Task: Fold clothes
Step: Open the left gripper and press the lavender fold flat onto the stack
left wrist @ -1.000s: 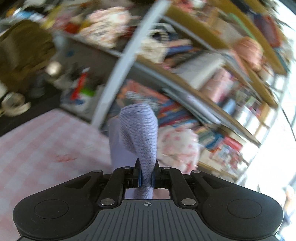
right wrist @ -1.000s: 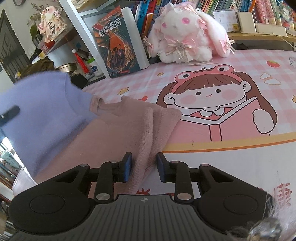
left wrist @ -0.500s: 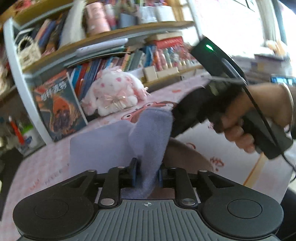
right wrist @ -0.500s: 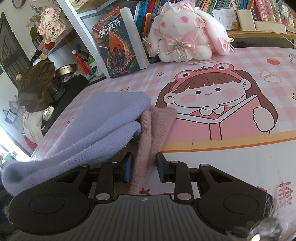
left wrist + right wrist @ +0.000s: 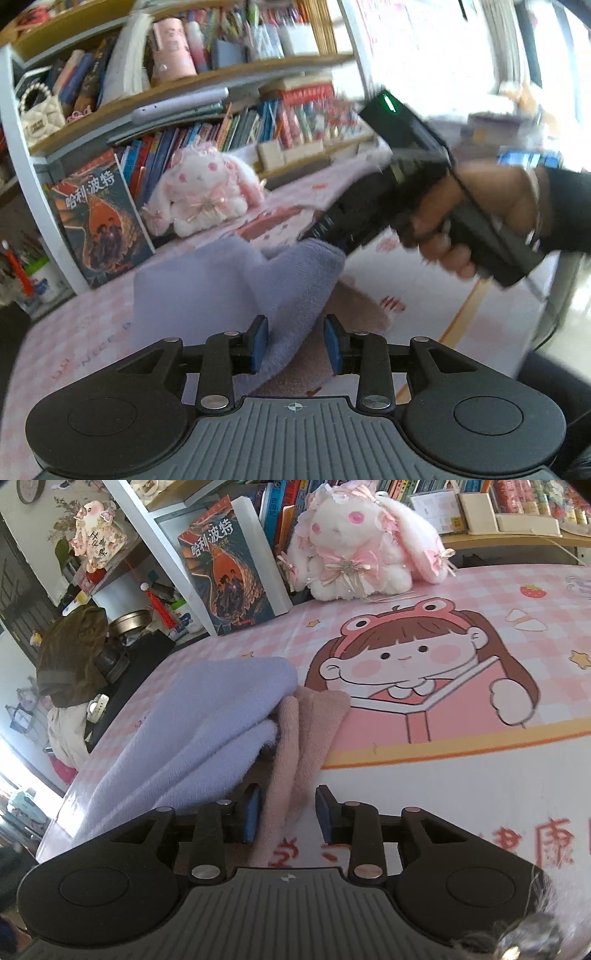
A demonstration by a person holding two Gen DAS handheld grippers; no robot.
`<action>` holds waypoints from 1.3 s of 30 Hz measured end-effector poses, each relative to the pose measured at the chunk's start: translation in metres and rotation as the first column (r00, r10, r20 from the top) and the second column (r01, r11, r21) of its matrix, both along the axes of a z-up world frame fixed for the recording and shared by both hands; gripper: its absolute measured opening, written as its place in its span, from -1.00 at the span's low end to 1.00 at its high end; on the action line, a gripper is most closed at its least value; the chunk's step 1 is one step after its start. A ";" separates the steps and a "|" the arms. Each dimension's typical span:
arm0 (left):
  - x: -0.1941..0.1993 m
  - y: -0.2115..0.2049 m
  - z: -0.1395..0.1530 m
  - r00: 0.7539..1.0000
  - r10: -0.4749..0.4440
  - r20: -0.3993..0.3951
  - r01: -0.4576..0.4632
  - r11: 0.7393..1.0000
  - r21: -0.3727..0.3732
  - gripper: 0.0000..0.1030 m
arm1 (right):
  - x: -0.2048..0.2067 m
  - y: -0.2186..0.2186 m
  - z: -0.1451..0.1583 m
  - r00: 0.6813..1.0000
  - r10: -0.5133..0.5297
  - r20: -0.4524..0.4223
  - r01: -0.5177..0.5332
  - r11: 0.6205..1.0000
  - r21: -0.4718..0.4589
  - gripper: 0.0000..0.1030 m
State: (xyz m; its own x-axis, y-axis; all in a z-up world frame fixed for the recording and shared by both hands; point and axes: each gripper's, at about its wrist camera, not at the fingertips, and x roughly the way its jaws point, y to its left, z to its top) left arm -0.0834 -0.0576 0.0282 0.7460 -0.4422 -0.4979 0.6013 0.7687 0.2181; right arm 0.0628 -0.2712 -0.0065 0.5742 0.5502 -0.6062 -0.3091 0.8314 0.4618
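Lilac garment over pink one, plush rabbit & book behind; both grippers apart.

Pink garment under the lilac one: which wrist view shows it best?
The right wrist view: the pink garment shows sharp, its folded edges beside the lilac garment. The left wrist view shows only a blurred pink patch, mostly covered.

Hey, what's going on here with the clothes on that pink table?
A person is folding clothes with a handheld gripper in each hand. The left gripper has just been opening, and the lavender garment lies loose between its pads, folded over the pink garment. The right gripper straddles the pink garment's edge on the table, its pads not clamped.
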 end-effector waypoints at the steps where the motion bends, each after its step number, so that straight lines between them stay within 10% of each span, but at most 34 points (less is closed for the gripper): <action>1: 0.001 0.008 0.007 1.000 0.004 0.001 -0.004 0.999 -0.047 -0.35 | -0.004 -0.002 0.001 1.000 -0.003 0.002 0.003 1.000 0.002 -0.41; 8: 0.031 0.058 0.023 0.987 0.162 -0.008 -0.158 0.950 -0.269 -0.36 | -0.025 -0.025 0.020 0.998 -0.055 0.043 0.049 0.990 0.130 -0.39; 11: 0.040 0.049 -0.007 0.981 0.176 -0.083 -0.187 0.971 -0.151 -0.47 | -0.026 -0.034 0.022 0.998 -0.061 -0.001 0.059 0.959 0.278 -0.35; 15: 0.023 0.028 -0.034 0.987 0.160 0.013 -0.160 0.987 0.003 -0.47 | -0.022 -0.027 0.020 0.998 -0.015 -0.067 0.038 0.932 0.360 -0.16; 39: 0.019 0.038 -0.041 0.983 0.183 0.008 -0.182 0.981 -0.073 -0.47 | -0.005 -0.007 0.004 0.985 -0.068 -0.161 0.118 0.939 0.322 -0.12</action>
State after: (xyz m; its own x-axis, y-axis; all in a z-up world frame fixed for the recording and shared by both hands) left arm -0.0643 -0.0194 -0.0130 0.8244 -0.3319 -0.4586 0.4465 0.8792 0.1664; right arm 0.0573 -0.2782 -0.0029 0.5516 0.6815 -0.4809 -0.1465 0.6468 0.7485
